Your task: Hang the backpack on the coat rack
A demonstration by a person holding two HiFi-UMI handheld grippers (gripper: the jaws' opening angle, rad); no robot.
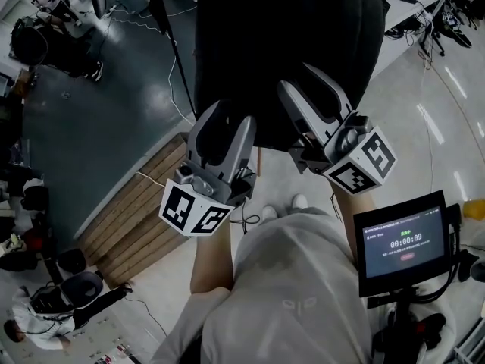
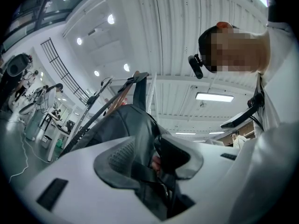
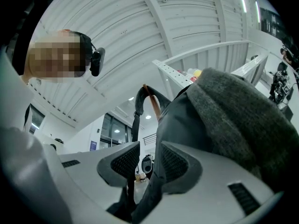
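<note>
The black backpack [image 1: 284, 48] hangs in front of me, filling the top middle of the head view. Both grippers point up into its lower edge. My left gripper [image 1: 222, 120] is shut on dark backpack fabric [image 2: 133, 139], which is pinched between its pads at the left gripper [image 2: 152, 158]. My right gripper [image 1: 305, 83] is shut on a fold and strap of the backpack [image 3: 224, 111], seen between the pads of the right gripper [image 3: 147, 163]. The backpack's top handle [image 3: 140, 97] loops over a wooden peg of the coat rack [image 3: 152, 105]; the peg [image 2: 122, 95] also shows in the left gripper view.
A screen with a timer [image 1: 400, 243] stands on a stand at my right. A slatted wooden platform [image 1: 136, 218] lies on the floor at left, with cables and a thin stand pole [image 1: 176, 59] near it. People sit at the far left [image 1: 45, 302]. Desks [image 1: 409, 6] line the upper right.
</note>
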